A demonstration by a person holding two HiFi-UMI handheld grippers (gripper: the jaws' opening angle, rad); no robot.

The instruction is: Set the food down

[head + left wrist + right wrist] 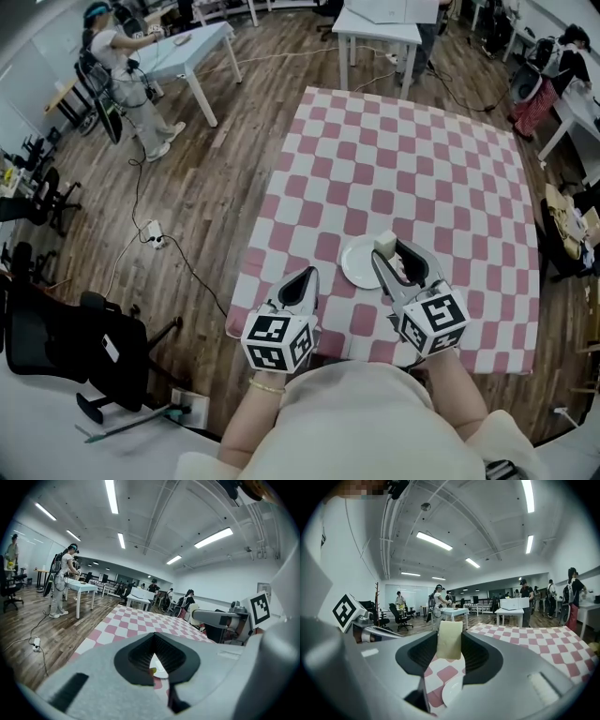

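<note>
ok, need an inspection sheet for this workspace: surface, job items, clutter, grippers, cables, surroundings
Surface: pink-and-white checkered cloth, lying flat.
Job's things: pale food block held at the far rim of the white plate, not yet released.
Clutter: nothing seen on the cloth.
Grippers: right gripper shut on the food block; left gripper shut, nothing between its jaws, beside the plate.
Cables: black cable runs over the wood floor from a power strip toward the cloth.
Surroundings: office chairs, white tables, a person at one of them.
</note>
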